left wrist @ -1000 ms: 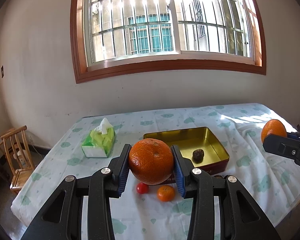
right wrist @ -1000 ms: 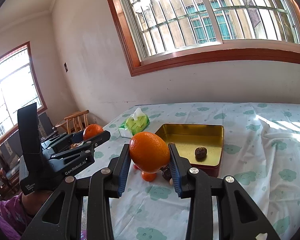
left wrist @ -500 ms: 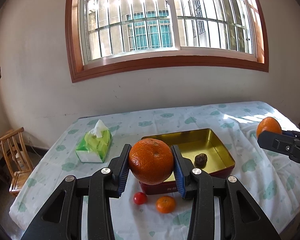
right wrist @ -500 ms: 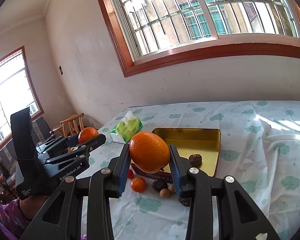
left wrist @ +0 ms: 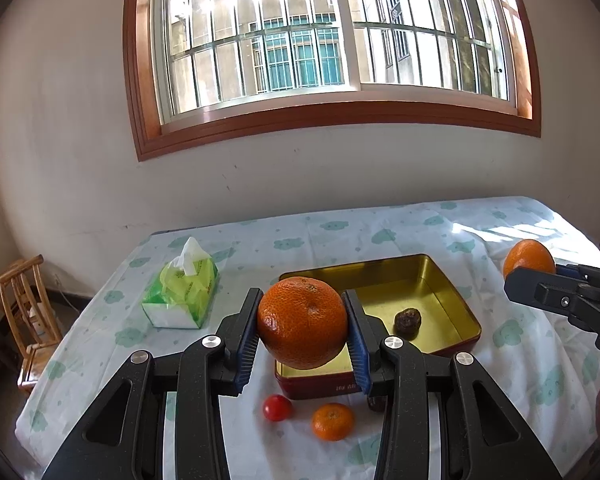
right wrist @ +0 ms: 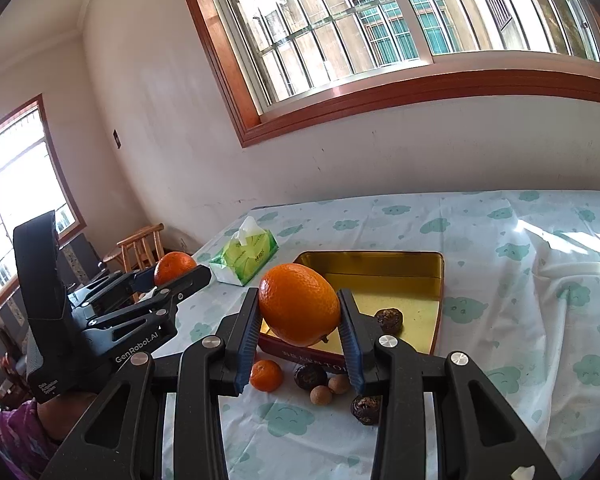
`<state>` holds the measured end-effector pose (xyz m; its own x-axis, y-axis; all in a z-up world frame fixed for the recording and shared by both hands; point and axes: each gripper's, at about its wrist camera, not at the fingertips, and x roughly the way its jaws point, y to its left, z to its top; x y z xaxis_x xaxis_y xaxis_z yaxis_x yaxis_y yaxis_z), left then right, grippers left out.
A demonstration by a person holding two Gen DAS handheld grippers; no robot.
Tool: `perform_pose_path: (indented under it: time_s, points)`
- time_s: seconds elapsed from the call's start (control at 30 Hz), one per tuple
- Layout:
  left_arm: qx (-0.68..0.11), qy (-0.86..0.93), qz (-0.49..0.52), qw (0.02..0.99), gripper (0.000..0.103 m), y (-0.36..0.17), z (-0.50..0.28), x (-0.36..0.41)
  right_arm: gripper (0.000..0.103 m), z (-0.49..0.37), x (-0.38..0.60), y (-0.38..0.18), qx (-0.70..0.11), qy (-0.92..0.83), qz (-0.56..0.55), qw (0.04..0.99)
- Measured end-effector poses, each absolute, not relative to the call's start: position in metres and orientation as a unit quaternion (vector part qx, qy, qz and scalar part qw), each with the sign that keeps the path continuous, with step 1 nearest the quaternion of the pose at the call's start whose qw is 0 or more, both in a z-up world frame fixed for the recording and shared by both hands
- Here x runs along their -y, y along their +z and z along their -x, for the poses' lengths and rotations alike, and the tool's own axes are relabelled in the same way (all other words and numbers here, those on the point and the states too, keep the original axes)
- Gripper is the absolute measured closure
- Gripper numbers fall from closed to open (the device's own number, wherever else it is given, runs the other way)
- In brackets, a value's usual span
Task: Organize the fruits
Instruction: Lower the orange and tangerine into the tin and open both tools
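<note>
Left gripper (left wrist: 303,326): closed on a large orange (left wrist: 302,322), blue ribbed pads pressing its two sides; it hangs in the air above the near edge of the tin.
Right gripper (right wrist: 299,316): clamped the same way on a second orange (right wrist: 299,304), smoother and slightly egg-shaped, also over the tin's near edge.
Why held so: both fruits look ready to be lowered into the tin, so I judge the carry nearly over and the release not yet made.
Tin (left wrist: 450,286): shallow rectangular metal box, shiny gold inside, dark red outside, rounded corners; the landmark here.
Inside the tin: one dark wrinkled fruit (left wrist: 407,319), towards its right half.
In front of the tin: a small mandarin (left wrist: 332,421) and a glossy cherry tomato (left wrist: 277,407) just left of it; in the right wrist view, two tan round longan-like fruits (right wrist: 321,394) and more dark wrinkled ones (right wrist: 366,409) near the same edge.
Left of the tin: a soft green tissue pack (left wrist: 180,294), apart from it.
Under the tin: a creased white tablecloth (left wrist: 340,228) with pale green prints.
Grip note: the pebbled peel and ribbed pads should hold well.
</note>
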<state>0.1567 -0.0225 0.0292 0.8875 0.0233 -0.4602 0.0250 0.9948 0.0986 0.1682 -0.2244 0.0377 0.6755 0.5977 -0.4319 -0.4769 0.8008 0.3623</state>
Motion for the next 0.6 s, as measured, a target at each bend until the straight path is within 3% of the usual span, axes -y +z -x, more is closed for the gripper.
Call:
perform_pose_path:
  time_s: [0.6]
  points:
    - [-0.262,-0.002,-0.054,0.964,0.062,0.009,-0.193,0.028,0.068,-0.205,0.22,0.014,-0.297,0.296,-0.118,0.9]
